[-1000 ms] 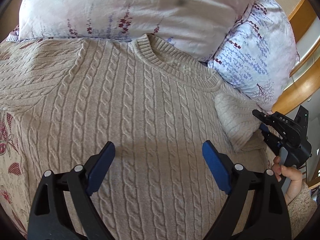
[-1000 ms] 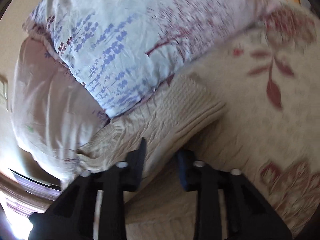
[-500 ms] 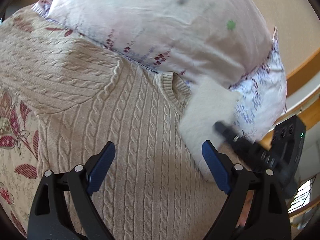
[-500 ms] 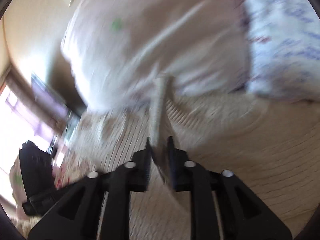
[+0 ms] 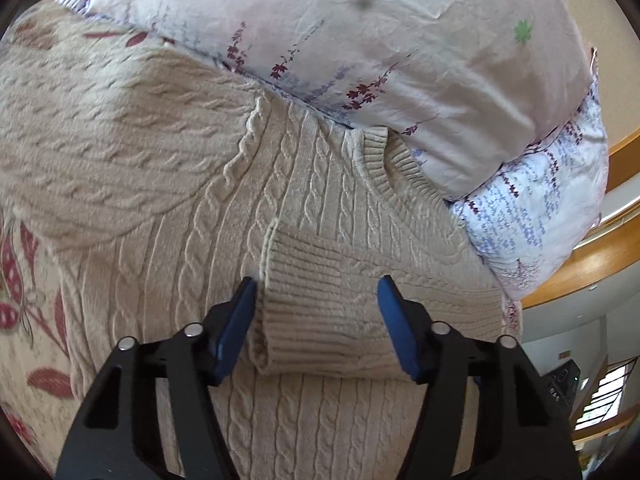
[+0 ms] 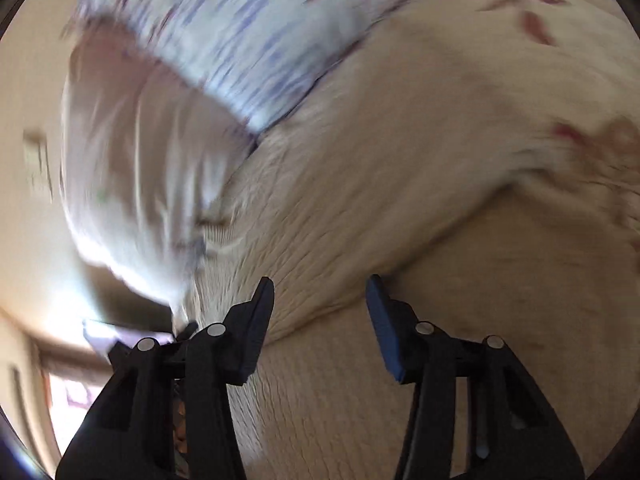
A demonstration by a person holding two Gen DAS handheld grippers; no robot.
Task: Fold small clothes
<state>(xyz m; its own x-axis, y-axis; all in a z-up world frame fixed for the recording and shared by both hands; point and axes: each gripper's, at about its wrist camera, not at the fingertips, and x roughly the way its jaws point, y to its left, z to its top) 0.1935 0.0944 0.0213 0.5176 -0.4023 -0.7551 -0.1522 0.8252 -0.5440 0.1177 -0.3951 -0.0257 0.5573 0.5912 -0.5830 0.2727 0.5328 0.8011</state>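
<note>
A beige cable-knit sweater lies flat on the bed, neckline toward the pillows. Its right sleeve is folded across the chest, with the ribbed cuff between my left gripper's open fingers. My left gripper is open and hovers just over the cuff. The other sleeve spreads out to the left. In the blurred right wrist view my right gripper is open and empty above the sweater.
Two floral pillows lie behind the sweater's neckline. A flowered bedspread shows at the left. A wooden bed frame runs along the right, with room beyond it.
My right gripper carried the right sleeve across the chest, let it go and opened. My left gripper narrowed somewhat and moved over the laid cuff.
</note>
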